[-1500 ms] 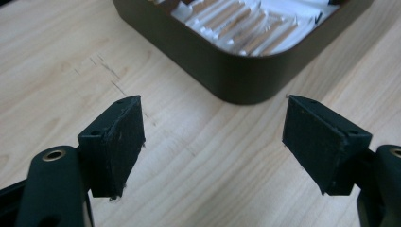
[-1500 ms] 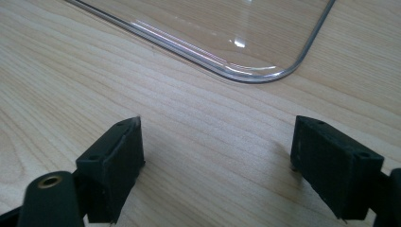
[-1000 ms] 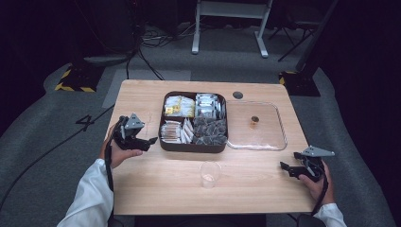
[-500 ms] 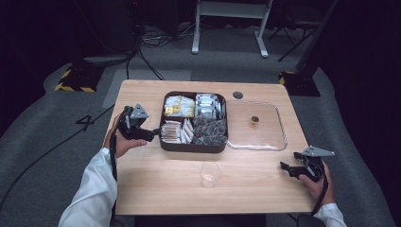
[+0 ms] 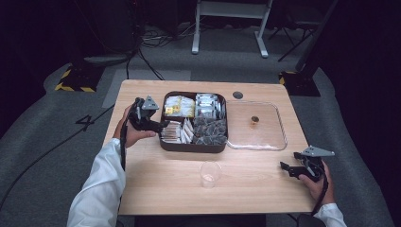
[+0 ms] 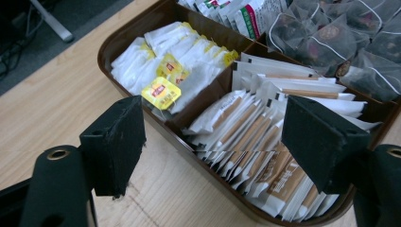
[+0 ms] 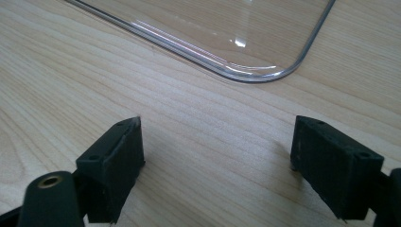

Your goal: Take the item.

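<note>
Sugar sachets (image 6: 265, 142) sit in the brown tray's (image 5: 191, 146) near-left compartment; my left gripper (image 5: 158, 125) hovers at that tray's left rim, jaws wide open. My right gripper (image 5: 288, 168), jaws open, rests on the table (image 5: 165, 189), well apart from the tray.

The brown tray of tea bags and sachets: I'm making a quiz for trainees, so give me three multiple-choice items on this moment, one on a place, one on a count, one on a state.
1. Where does the clear cup stand?
A. inside the tray
B. on the table in front of the tray
C. on the clear lid

2. How many compartments has the tray?
A. two
B. four
C. six

3. How is the left gripper?
A. open, empty
B. shut on a sachet
C. shut on the cup

Key: 1 B, it stands on bare wood nearer the person. 2 B, dividers form four. 3 A, jaws apart before the sachets.
</note>
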{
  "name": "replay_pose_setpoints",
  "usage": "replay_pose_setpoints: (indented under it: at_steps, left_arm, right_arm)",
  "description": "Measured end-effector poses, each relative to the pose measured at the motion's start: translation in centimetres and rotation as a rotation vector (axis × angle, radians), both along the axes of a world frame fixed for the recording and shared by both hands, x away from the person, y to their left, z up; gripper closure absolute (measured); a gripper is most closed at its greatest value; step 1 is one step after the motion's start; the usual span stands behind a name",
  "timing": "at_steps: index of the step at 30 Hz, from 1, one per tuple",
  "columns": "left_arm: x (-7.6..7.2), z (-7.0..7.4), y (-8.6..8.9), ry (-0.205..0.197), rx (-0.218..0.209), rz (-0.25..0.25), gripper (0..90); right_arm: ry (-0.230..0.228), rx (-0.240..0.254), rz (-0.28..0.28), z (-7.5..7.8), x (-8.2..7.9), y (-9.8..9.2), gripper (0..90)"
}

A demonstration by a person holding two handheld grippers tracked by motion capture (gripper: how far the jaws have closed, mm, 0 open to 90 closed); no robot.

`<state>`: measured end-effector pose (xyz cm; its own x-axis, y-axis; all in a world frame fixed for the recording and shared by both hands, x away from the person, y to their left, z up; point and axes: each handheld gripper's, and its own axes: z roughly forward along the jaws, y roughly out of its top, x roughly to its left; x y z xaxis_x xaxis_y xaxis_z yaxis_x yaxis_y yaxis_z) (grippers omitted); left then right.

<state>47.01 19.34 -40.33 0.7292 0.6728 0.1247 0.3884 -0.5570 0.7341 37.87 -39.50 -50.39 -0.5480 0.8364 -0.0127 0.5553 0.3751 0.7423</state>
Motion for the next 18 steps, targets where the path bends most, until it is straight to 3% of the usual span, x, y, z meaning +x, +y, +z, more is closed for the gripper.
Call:
replay_pose_setpoints:
  at_steps: [7,8,18]
  left_arm:
    - [1.1,0.1,-0.8,0.003,-0.015,-0.003,23.4]
    - [1.2,0.1,-0.9,-0.009,-0.006,-0.002,23.4]
    - [3.1,-0.4,-2.1,0.013,0.007,-0.008,23.5]
  right_arm:
    - [0.000,0.000,0.000,0.0,0.0,0.0,18.3]
    - [0.000,0.000,0.000,0.0,0.0,0.0,18.3]
    - [-0.001,-0.001,0.000,0.0,0.0,0.0,18.3]
